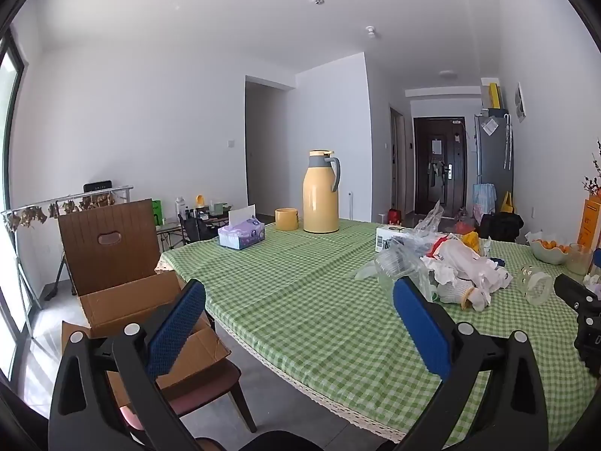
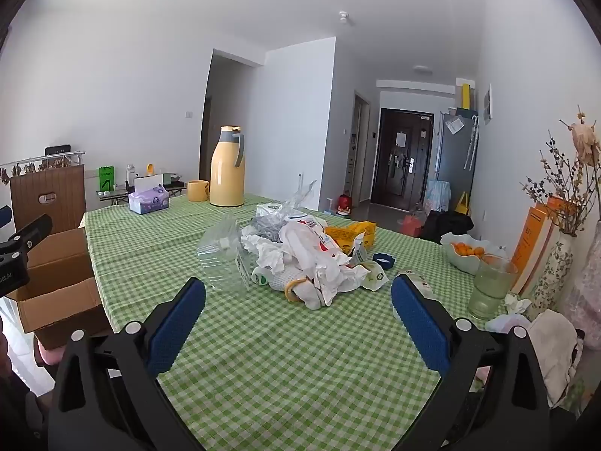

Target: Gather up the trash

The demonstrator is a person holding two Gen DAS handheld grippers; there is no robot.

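Both tongs hover above the near edge of the desk (image 2: 263,357) with its green checked cloth. The left tongs (image 1: 298,297) and the right tongs (image 2: 298,295) are each spread wide, nothing between their blue pads.

The trash pile (image 2: 300,255) lies in the middle of the desk: crumpled white paper, plastic bags, a crushed clear bottle (image 2: 221,259) and a yellow wrapper (image 2: 349,235).

An open cardboard box (image 1: 131,304) sits on a chair (image 1: 109,240) at the desk's left end; I cannot see what is in it.

To the right a white bowl (image 2: 464,259) holds oranges, a glass (image 2: 490,285) just beside it holds pale green liquid, and a patterned vase (image 2: 556,267) holds dry branches.

At the far end stand a yellow jug (image 2: 226,167), a yellow cup (image 2: 198,190) and a tissue box (image 2: 148,201).
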